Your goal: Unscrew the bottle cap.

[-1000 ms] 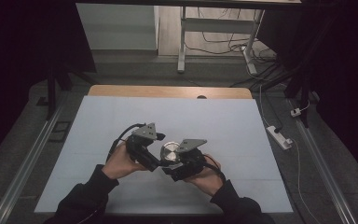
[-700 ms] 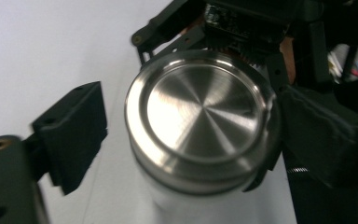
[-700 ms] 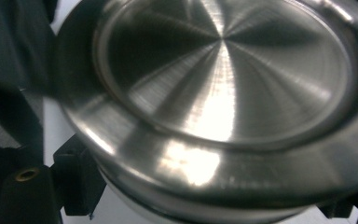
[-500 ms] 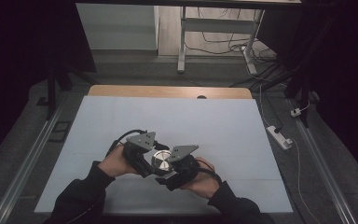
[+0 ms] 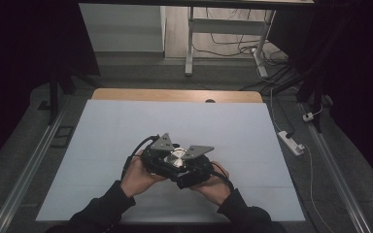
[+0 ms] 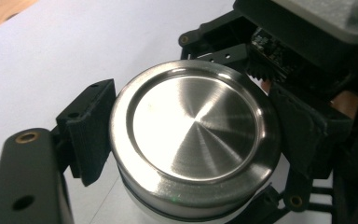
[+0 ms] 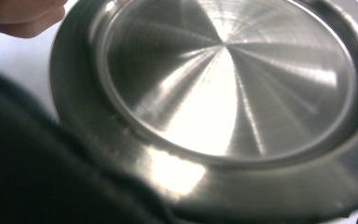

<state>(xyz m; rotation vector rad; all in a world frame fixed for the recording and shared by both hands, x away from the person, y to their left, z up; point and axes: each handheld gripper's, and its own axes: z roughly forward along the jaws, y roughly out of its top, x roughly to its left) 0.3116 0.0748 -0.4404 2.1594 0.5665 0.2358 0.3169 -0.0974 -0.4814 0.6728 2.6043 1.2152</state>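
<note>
The left gripper (image 5: 167,158) clamps the round metal lid (image 6: 193,135) of a jar; its jaws have just been closing, and one ribbed pad (image 6: 91,128) now presses the lid's rim. The right gripper (image 5: 189,167) is shut on the same jar from the opposite side, its camera very close to the lid. Compared with a second ago, both hands and the jar sit nearer the table's front edge, and the grippers stand closer together. The jar is held just above the white table (image 5: 126,126), front centre. Behind the table lie a dark floor, cables and a power strip (image 5: 291,142).
</note>
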